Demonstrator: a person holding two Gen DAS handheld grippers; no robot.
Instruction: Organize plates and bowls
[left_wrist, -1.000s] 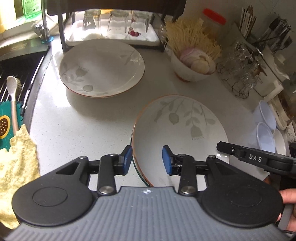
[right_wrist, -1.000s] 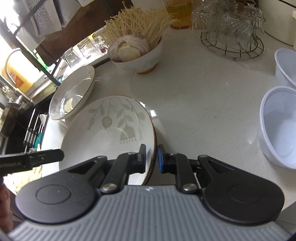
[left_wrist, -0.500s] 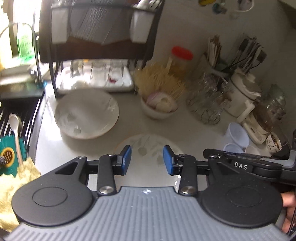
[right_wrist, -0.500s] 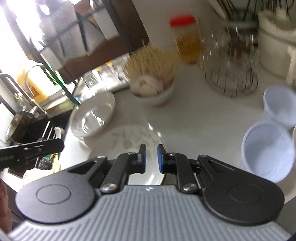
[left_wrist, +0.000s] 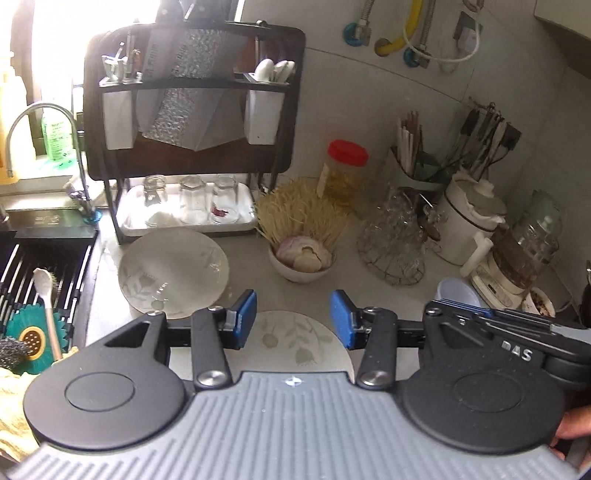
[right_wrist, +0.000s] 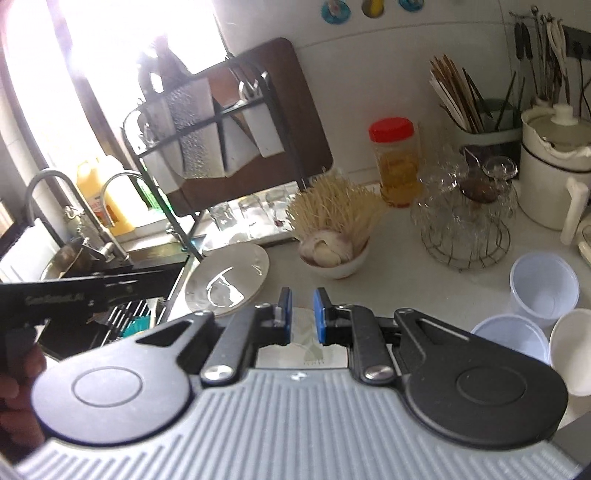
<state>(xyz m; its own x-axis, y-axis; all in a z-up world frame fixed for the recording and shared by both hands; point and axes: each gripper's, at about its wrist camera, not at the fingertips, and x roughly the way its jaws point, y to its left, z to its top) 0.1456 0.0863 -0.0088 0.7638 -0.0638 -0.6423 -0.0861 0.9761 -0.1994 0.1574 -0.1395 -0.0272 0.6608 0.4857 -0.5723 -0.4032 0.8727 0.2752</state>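
A white plate with a grey leaf pattern (left_wrist: 295, 339) lies on the counter below my left gripper (left_wrist: 293, 319), which is open, empty and raised well above it. A second leaf plate (left_wrist: 173, 271) lies by the sink; it also shows in the right wrist view (right_wrist: 229, 278). A white bowl of enoki and onion (left_wrist: 301, 264) stands behind. My right gripper (right_wrist: 302, 314) hangs above the near plate (right_wrist: 308, 338) with a narrow gap between its pads, holding nothing. Clear plastic bowls (right_wrist: 543, 288) stand at the right.
A dark dish rack (left_wrist: 192, 125) with glasses under it stands at the back. The sink (left_wrist: 40, 273) with a brush is at left. A wire stand of glasses (left_wrist: 397, 240), a red-lidded jar (left_wrist: 343, 173), utensil holders and a white pot crowd the right side.
Both grippers have risen and pulled back from the near plate, which stays on the counter. The right gripper's jaws have parted slightly from the plate's rim.
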